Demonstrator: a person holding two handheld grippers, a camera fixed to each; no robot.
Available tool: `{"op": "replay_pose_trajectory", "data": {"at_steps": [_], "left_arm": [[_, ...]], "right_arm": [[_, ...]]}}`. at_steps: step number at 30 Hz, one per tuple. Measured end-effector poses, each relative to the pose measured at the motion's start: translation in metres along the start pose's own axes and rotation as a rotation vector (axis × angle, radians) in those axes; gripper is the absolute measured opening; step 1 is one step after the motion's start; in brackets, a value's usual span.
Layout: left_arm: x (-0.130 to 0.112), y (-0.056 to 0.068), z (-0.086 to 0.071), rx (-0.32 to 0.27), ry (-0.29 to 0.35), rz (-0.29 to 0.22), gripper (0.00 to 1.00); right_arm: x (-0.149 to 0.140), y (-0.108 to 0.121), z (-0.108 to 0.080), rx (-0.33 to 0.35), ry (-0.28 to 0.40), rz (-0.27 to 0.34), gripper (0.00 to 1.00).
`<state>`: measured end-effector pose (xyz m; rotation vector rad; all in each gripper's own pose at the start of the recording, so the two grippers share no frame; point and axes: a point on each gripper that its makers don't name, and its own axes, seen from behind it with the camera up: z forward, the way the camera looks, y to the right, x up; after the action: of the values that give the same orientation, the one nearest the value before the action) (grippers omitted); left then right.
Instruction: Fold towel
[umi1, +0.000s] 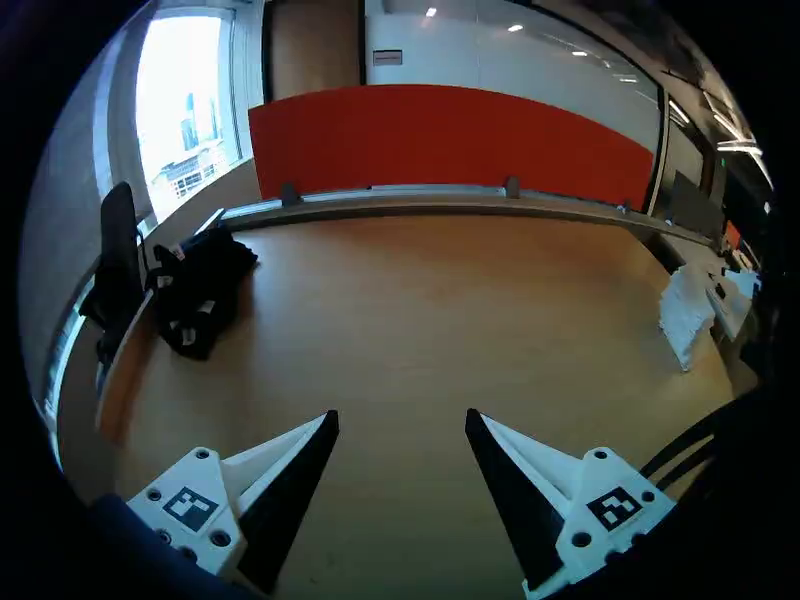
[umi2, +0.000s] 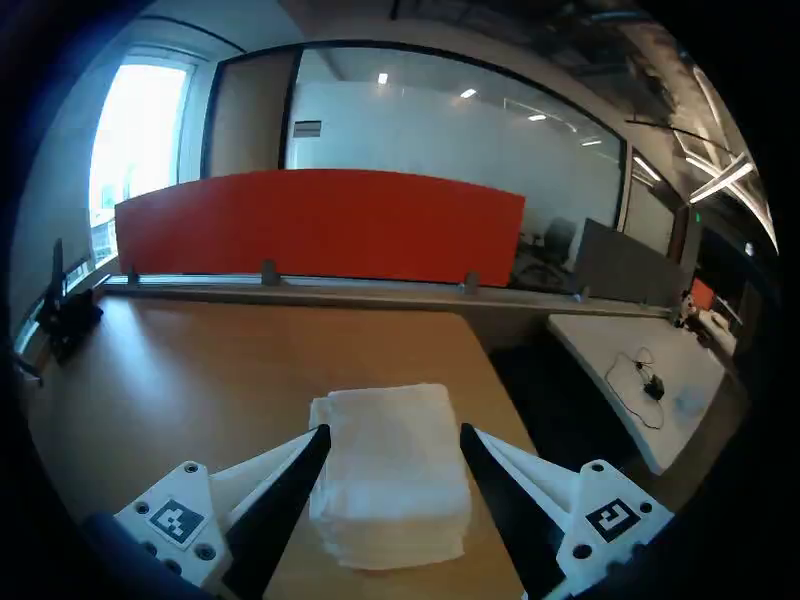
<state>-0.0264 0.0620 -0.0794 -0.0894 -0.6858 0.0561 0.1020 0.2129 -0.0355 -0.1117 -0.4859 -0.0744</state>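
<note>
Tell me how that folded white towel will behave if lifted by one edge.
Probably floppy: the folded towel shows soft, rounded layers, so it would likely sag and unfold. Likely light and not slippery, being cloth. It lies near the wooden table's edge, so a push that way might drop it.

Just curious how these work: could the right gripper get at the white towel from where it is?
Probably yes. The right gripper is open, and the towel lies on the table straight ahead between its jaws, with nothing in front. The fit looks tight.
</note>
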Motion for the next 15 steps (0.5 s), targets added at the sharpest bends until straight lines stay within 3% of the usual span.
{"op": "replay_pose_trajectory", "data": {"at_steps": [8,15], "left_arm": [[0.031,-0.005,-0.003,0.016,0.108,0.001,0.94],[0.065,-0.019,-0.006,0.049,0.223,-0.043,0.94]], "right_arm": [[0.007,-0.008,-0.006,0.002,0.034,0.03,1.0],[0.015,-0.016,-0.014,0.004,0.072,0.053,1.0]]}}
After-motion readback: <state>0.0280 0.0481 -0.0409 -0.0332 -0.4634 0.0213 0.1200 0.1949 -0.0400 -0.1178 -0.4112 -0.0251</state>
